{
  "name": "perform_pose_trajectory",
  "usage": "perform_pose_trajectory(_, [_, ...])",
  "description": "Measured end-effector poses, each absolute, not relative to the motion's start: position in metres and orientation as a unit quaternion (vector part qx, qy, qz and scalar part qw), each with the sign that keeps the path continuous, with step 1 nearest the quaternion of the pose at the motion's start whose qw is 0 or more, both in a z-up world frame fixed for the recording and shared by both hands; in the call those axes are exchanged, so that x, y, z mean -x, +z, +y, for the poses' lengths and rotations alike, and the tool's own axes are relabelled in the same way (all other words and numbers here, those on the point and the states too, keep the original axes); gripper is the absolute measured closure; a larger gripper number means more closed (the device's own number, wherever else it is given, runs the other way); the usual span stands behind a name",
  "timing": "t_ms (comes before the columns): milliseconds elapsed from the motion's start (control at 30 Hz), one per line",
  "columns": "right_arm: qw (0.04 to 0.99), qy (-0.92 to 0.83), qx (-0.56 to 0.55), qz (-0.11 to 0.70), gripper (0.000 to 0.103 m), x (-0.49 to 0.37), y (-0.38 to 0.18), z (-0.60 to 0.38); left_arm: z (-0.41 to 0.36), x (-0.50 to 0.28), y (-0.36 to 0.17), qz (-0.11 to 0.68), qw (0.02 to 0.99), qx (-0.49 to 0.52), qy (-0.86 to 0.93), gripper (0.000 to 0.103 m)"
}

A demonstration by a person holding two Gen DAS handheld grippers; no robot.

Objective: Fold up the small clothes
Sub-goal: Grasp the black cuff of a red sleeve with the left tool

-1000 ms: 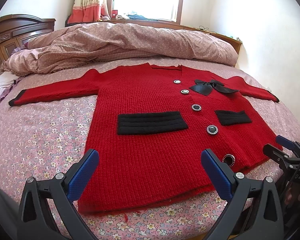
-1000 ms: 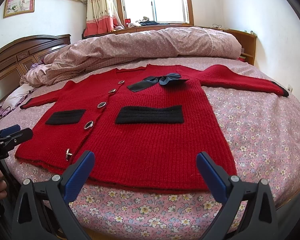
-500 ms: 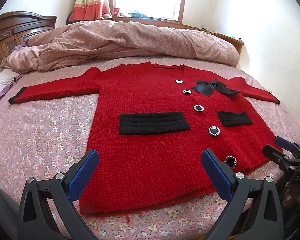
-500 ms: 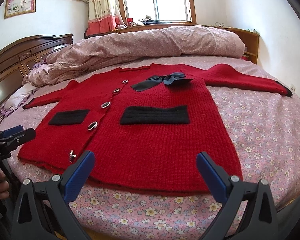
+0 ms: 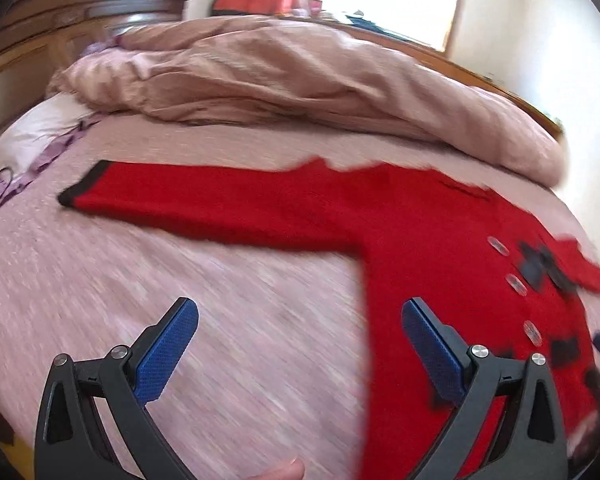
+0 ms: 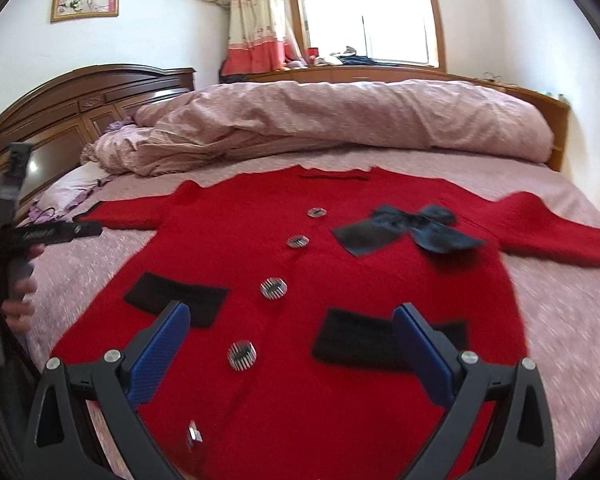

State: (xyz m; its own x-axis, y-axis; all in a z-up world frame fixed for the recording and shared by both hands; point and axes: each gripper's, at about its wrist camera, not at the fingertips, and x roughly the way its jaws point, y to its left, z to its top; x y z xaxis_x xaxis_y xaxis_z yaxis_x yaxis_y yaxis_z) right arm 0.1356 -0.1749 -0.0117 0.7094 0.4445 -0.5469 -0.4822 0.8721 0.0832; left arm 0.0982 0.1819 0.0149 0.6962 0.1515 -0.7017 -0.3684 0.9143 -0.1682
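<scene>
Bedspread (image 5: pixel 180 280) lies bare beside cardigan's (image 6: pixel 300 280) edge, left claw (image 5: pixel 300 320) spread.

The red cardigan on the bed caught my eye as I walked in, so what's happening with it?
A person with a two-finger gripper in each hand is about to fold it. The red cardigan lies flat and unfolded on the bed, sleeves out, black bow on top. The right gripper hovers open over the pockets; the left gripper is open, facing the left sleeve. Neither holds anything.
</scene>
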Motion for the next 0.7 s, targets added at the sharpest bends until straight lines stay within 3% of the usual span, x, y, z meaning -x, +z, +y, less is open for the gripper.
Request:
perform_pose_trajectory(333, [0.901,0.304,0.069,0.303,0.000,-0.187,-0.030,-0.115,0.356,-0.134,-0.019,0.372,0.852,0.239,0.280,0.004])
perform_pose_trajectory(533, [0.886,0.331,0.052,0.320,0.000,-0.228,-0.025,-0.092,0.422,-0.112,-0.050,0.359,0.802,0.360,0.313,0.004])
perform_pose_trajectory(700, [0.904,0.306,0.043,0.294,0.000,-0.247,-0.026,-0.091,0.432,-0.116,-0.054,0.347,0.816,0.324,0.328,0.004])
